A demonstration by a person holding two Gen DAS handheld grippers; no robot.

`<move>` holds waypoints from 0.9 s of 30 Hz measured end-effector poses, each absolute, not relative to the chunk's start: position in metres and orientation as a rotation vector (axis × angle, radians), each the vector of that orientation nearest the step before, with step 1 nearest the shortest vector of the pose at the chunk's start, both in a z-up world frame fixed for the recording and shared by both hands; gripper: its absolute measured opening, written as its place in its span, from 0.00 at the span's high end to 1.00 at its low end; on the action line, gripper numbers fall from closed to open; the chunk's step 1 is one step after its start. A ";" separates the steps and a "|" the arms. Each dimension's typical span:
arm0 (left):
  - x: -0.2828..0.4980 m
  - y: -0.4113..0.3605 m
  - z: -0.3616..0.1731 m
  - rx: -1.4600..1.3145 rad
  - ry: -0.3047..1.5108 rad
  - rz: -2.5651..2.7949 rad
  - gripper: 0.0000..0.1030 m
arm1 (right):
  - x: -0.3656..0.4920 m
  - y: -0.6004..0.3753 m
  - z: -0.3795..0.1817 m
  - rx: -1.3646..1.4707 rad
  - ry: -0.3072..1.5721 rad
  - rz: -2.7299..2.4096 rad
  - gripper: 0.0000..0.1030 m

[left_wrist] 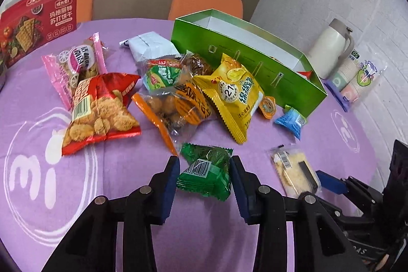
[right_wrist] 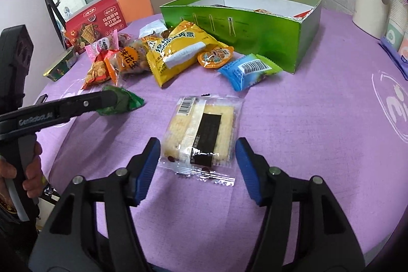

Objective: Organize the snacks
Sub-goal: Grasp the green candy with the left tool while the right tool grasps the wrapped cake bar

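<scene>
Currently, scene: a round desk (left_wrist: 339, 124) under a purple cloth, strewn with snack packets; the green box (left_wrist: 255, 63), open-topped, stands toward the far side and serves as the landmark for everything below
Inside the green box: a few snacks just show over its rim in the right wrist view; most of its interior is hidden, so how full it is cannot be told
Loose pile: a yellow packet (left_wrist: 233, 91), an orange-trimmed clear bag (left_wrist: 173, 103), a red packet (left_wrist: 99, 108), a pink packet (left_wrist: 74, 65) and a white pouch (left_wrist: 150, 46) lie heaped just in front of the green box and away to its left; a small blue packet (left_wrist: 292, 120) and an orange jelly cup (left_wrist: 267, 106) sit just beside its near wall
Left gripper (left_wrist: 205, 173): its fingers are narrowed onto a small green packet (left_wrist: 206, 172) and touch its two sides; the packet lies on the cloth, well in front of the green box
Right gripper (right_wrist: 197, 159): its fingers stand half open around the near end of a clear-wrapped cracker (right_wrist: 201, 134), not pressing it; the cracker lies flat, in front of the green box
Bystanders: a red biscuit carton (left_wrist: 35, 24) far left of the green box; a cream flask (left_wrist: 331, 47) and a sleeve of paper cups (left_wrist: 354, 78) to its right
Progress: early, by my judgement; most packets are outside the green box, and the two under the grippers have yet to be lifted
</scene>
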State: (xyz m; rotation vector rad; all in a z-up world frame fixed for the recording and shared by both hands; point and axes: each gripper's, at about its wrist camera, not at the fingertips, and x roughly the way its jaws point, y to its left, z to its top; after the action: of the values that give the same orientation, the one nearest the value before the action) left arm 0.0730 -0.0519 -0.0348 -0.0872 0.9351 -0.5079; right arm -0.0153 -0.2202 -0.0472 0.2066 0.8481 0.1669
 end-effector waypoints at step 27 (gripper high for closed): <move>0.055 -0.070 -0.044 0.042 0.945 -0.600 0.65 | -0.013 -0.203 -0.048 0.100 0.822 0.102 0.45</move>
State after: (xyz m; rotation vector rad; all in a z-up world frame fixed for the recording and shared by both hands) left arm 0.0554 -0.0697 -0.0440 0.0422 0.9447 -0.6001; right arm -0.0134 -0.2027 -0.0477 0.1001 0.8221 0.1016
